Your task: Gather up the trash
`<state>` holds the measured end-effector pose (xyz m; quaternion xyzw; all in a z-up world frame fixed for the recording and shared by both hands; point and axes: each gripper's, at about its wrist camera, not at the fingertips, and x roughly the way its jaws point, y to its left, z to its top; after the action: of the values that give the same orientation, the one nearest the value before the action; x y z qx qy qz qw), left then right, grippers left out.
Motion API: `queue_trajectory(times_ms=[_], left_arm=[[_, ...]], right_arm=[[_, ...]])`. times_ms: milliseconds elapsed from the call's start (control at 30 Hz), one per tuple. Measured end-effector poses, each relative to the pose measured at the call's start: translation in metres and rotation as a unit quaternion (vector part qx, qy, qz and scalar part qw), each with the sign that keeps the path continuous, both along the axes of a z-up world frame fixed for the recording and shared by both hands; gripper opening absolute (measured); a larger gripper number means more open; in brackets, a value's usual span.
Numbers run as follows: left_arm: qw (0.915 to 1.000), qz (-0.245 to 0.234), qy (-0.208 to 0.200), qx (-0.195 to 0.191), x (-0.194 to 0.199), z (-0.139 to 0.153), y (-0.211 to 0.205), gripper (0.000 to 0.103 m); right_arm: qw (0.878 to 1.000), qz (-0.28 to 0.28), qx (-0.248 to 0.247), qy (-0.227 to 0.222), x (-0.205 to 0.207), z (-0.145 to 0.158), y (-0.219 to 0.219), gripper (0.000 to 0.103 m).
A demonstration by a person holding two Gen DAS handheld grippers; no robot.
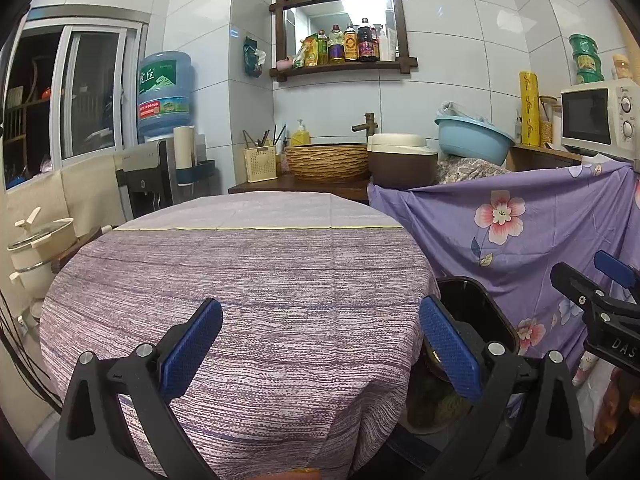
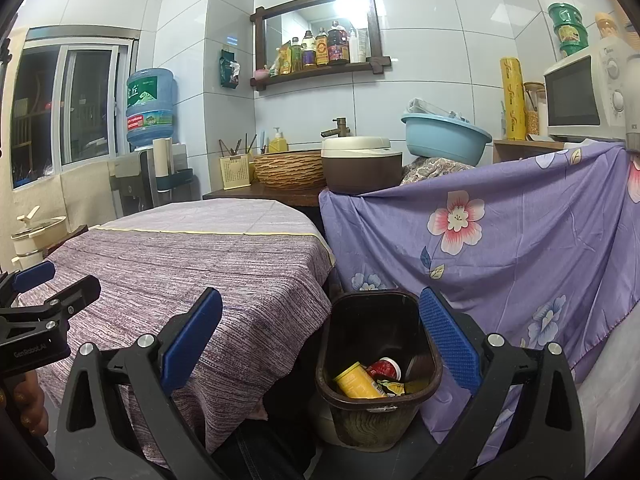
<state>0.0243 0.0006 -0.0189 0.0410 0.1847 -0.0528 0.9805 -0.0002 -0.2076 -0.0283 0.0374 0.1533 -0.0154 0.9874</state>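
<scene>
Hovering above the near edge of the table (image 1: 248, 280), the left gripper (image 1: 320, 344) has its two blue-padded fingers spread wide with nothing between them. The right gripper (image 2: 320, 340) is likewise spread and empty, positioned above the near right corner of the table and over one dark bin (image 2: 376, 368), which stands on the floor between the table and a purple flowered sheet (image 2: 520, 240).

The bin holds the collected trash: one yellow can (image 2: 358, 380), one red lid or cup (image 2: 385, 368) and one crumpled yellow-and-dark wrapper (image 2: 396, 389), all lying at the bottom. The exact number of smaller scraps beneath them cannot be determined.

The table is covered by one striped purple cloth (image 2: 180, 264), and no item rests on its visible surface.

In the left wrist view, the bin's rim (image 1: 480, 304) shows just behind the right finger (image 1: 448, 344), and the right gripper's body enters at the right edge. In the right wrist view, the left gripper's body appears at the left edge, with a hand (image 2: 30, 404) partly visible below it.

Behind the table stand one brown rice cooker (image 2: 360, 168), one blue basin (image 2: 444, 136) and one woven basket (image 2: 288, 170).
</scene>
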Motion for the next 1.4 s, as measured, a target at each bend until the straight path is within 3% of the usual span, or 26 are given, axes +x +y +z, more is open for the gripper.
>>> queue_trajectory(times_ms=[1400], left_arm=[[1.0,-0.003,0.004,-0.002,-0.0007,-0.0024,-0.0036,0.098]], right_arm=[[1.0,0.0,0.001,0.004,0.0009,-0.0013,0.0042,0.097]])
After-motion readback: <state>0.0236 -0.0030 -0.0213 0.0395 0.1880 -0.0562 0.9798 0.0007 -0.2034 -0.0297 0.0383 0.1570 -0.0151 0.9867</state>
